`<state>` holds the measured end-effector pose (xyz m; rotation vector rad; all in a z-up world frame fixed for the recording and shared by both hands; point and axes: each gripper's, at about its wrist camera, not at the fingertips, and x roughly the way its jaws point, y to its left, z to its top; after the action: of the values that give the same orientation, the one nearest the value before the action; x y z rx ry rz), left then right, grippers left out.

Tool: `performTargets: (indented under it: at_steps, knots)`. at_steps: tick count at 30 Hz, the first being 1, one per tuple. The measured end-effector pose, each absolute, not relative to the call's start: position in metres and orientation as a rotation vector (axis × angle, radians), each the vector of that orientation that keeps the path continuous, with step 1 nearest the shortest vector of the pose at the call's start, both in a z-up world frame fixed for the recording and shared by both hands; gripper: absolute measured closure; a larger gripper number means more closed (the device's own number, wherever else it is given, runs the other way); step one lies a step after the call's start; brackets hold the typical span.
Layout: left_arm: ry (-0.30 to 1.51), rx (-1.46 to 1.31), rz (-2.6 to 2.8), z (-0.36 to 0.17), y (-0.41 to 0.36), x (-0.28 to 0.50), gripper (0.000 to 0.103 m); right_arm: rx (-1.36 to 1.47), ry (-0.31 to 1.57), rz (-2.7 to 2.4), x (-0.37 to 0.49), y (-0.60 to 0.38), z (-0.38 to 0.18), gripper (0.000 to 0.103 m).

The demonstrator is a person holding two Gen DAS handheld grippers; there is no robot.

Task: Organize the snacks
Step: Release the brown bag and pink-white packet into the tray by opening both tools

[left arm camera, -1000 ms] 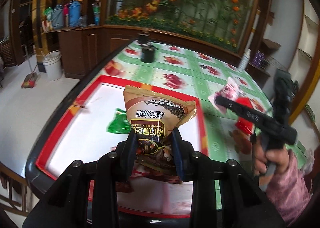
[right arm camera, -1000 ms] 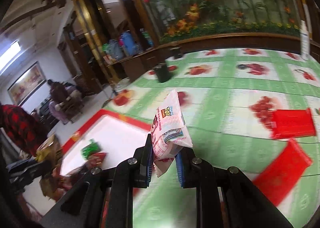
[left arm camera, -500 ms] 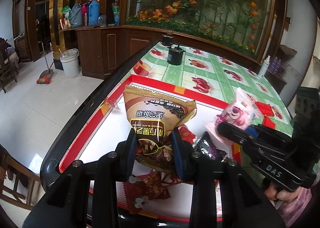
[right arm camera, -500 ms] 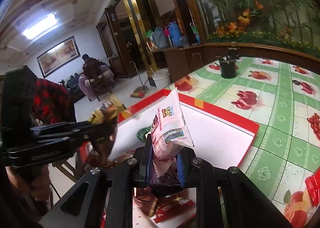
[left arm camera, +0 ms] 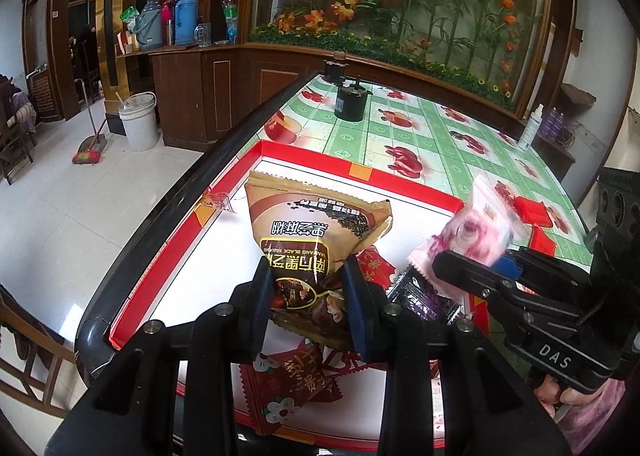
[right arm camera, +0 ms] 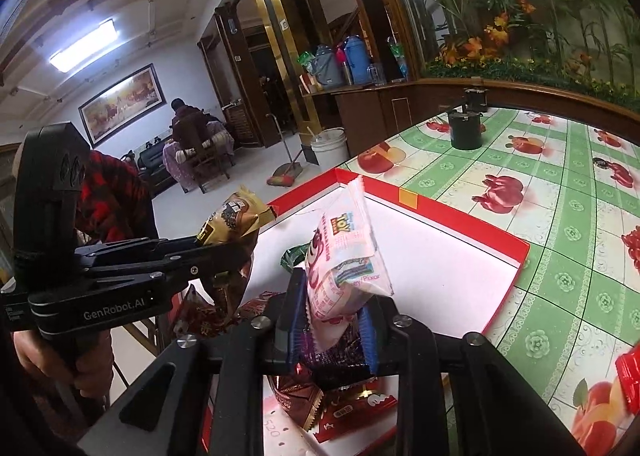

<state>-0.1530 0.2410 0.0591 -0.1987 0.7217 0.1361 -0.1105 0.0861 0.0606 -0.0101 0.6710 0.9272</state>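
Observation:
My left gripper (left arm camera: pixel 308 296) is shut on a brown black-sesame snack bag (left arm camera: pixel 308 232) and holds it above the red-rimmed white tray (left arm camera: pixel 352 172). My right gripper (right arm camera: pixel 332 320) is shut on a pink and white Toy Story snack bag (right arm camera: pixel 344 256), also above the tray (right arm camera: pixel 460 216). In the left wrist view the right gripper (left arm camera: pixel 472 276) enters from the right with the pink bag (left arm camera: pixel 476 232). In the right wrist view the left gripper (right arm camera: pixel 224 252) holds the brown bag (right arm camera: pixel 232 220) at the left. Red snack packets (left arm camera: pixel 292 380) and a dark purple packet (left arm camera: pixel 420 296) lie in the tray below.
The tray sits at the corner of a green fruit-print table (left arm camera: pixel 440 128). A black canister (left arm camera: pixel 350 104) stands at the far end. Red packets (left arm camera: pixel 534 216) lie on the table right of the tray. A green packet (right arm camera: pixel 294 256) lies in the tray.
Both grippers have come together over the near part of the tray, each still holding its bag. The right gripper moved left from over the table to above the tray.

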Motion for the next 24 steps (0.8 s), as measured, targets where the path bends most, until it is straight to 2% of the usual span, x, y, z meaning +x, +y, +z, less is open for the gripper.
performTargets:
  at_steps: [3,5,7,9,14,24]
  knots:
    - [0.718,-0.197,0.143,0.059,0.241,-0.153,0.071,-0.020,0.650,0.922,-0.113,0.084,0.063,0.064]
    - [0.705,-0.196,0.144,0.062,0.241,-0.154,0.071,-0.028,0.630,0.914,-0.116,0.084,0.065,0.051]
    - [0.691,-0.187,0.148,0.065,0.241,-0.156,0.069,-0.036,0.606,0.900,-0.118,0.082,0.066,0.050]
    - [0.681,-0.184,0.153,0.067,0.241,-0.157,0.059,-0.035,0.603,0.886,-0.116,0.081,0.067,0.050]
    - [0.686,-0.188,0.162,0.068,0.243,-0.158,0.058,0.010,0.615,0.851,-0.109,0.071,0.069,0.043]
    - [0.706,-0.163,0.143,0.071,0.231,-0.154,0.056,0.190,0.652,0.736,-0.074,0.022,0.076,0.039]
